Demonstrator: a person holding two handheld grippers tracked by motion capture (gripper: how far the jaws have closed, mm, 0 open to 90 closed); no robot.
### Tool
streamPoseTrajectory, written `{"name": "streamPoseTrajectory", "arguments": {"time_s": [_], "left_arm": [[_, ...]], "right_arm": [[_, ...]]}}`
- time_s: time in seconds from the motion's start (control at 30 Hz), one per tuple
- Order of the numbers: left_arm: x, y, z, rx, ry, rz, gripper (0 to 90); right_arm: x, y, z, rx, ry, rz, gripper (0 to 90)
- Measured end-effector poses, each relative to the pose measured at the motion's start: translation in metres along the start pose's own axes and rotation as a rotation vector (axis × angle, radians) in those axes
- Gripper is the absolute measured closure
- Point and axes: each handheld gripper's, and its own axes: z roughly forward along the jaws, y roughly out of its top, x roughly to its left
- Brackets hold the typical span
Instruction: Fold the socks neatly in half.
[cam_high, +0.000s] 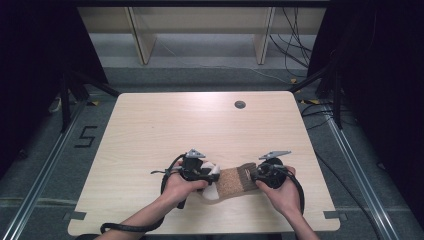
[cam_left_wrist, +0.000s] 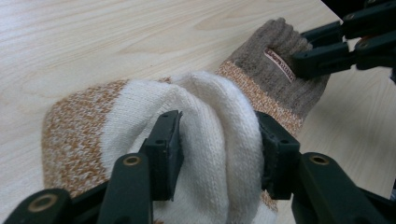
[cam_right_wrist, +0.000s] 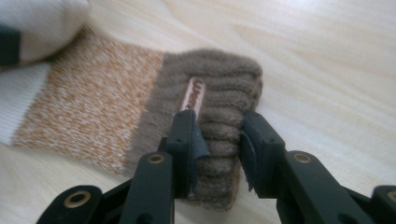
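A knitted sock (cam_high: 235, 179) lies near the table's front edge, with a white foot, an orange-flecked middle and a brown ribbed cuff carrying a small label (cam_right_wrist: 194, 93). My left gripper (cam_left_wrist: 217, 140) stands around the bunched white part (cam_left_wrist: 215, 112); the fabric sits rounded between the pads and looks unsqueezed, so the jaws are open. My right gripper (cam_right_wrist: 217, 135) is shut on the brown cuff (cam_right_wrist: 219, 88), pinching its ribs beside the label. In the high view the left gripper (cam_high: 214, 175) and right gripper (cam_high: 254, 174) face each other across the sock.
The pale wooden table (cam_high: 200, 125) has a dark round grommet (cam_high: 240, 104) near its far edge. Black cables trail from both grippers over the front edge. Wooden shelving legs and floor cables stand beyond the table.
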Motion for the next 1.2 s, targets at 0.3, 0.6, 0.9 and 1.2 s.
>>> {"name": "streamPoseTrajectory", "arguments": {"time_s": [0.3, 0.6, 0.9, 1.2], "left_arm": [[-0.007, -0.003, 0.0, -0.009, 0.0, 0.045, 43.5], [-0.013, -0.003, -0.003, -0.033, -0.028, 0.034, 38.4], [-0.018, -0.004, -0.008, -0.03, -0.045, 0.065, 38.3], [-0.026, -0.007, -0.008, -0.025, -0.062, 0.107, 35.1]], "right_arm": [[0.03, 0.028, -0.025, -0.109, 0.02, -0.119, 71.3], [0.035, 0.043, -0.031, -0.108, 0.052, -0.128, 74.9], [0.043, 0.042, -0.011, -0.076, 0.147, -0.147, 76.9], [0.058, 0.049, -0.001, -0.036, 0.217, -0.143, 76.8]]}}
